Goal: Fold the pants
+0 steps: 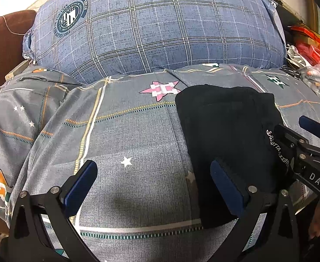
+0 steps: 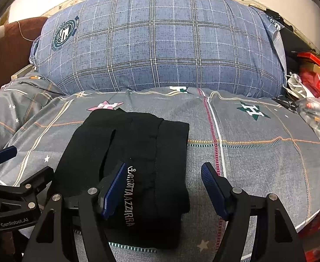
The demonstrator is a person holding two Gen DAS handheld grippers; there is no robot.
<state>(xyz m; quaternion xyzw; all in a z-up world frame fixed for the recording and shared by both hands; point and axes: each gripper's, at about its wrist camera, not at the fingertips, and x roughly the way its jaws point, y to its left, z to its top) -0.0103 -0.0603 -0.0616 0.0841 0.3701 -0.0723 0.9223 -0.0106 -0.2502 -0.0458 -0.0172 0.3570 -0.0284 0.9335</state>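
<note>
The black pants lie folded into a compact bundle on the grey star-print bed cover, white lettering along one edge. My right gripper is open just above the bundle's near right part; its left pad is over the cloth and its right pad is over the cover. In the left wrist view the pants sit to the right. My left gripper is open over bare cover, and its right pad overlaps the bundle's left edge. Nothing is pinched.
A big blue plaid pillow fills the back of the bed. At the right edge lie red packaging and plastic bags. A brown cushion stands at the left. The cover is flat left of the pants.
</note>
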